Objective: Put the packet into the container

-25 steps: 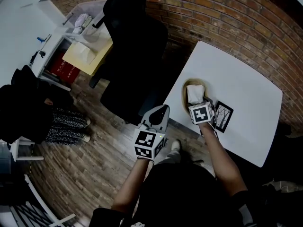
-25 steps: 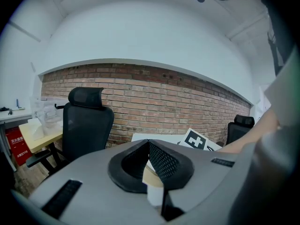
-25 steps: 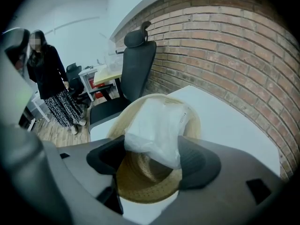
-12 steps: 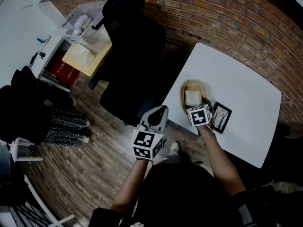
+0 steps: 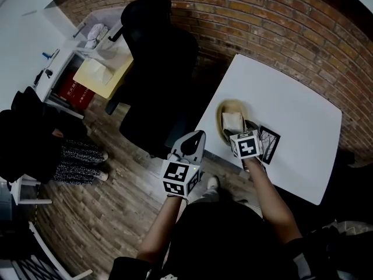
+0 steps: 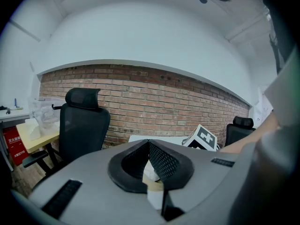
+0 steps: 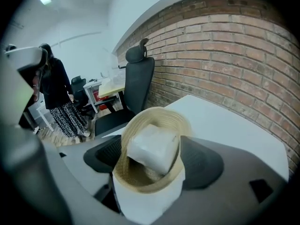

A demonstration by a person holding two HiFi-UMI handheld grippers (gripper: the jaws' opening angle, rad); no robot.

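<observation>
A white packet [image 5: 233, 122] lies inside the round straw container [image 5: 223, 111] near the front-left corner of the white table [image 5: 291, 92]. In the right gripper view the packet [image 7: 153, 145] rests tilted in the container [image 7: 140, 184], between the two spread jaws and touching neither. My right gripper [image 5: 243, 130] hangs just in front of the container, open and holding nothing. My left gripper [image 5: 194, 144] is held off the table over the wooden floor, and in its own view the left gripper [image 6: 148, 142] has its jaws closed together with nothing in them.
A black picture frame [image 5: 268, 145] lies flat on the table just right of my right gripper. A black office chair [image 5: 157, 69] stands left of the table. Brick wall runs behind it. A desk with a yellow top [image 5: 102, 74] and a standing person [image 5: 35, 133] are at far left.
The right gripper has drawn back slightly from the container, while the packet stays in it. The left gripper has kept its place.
</observation>
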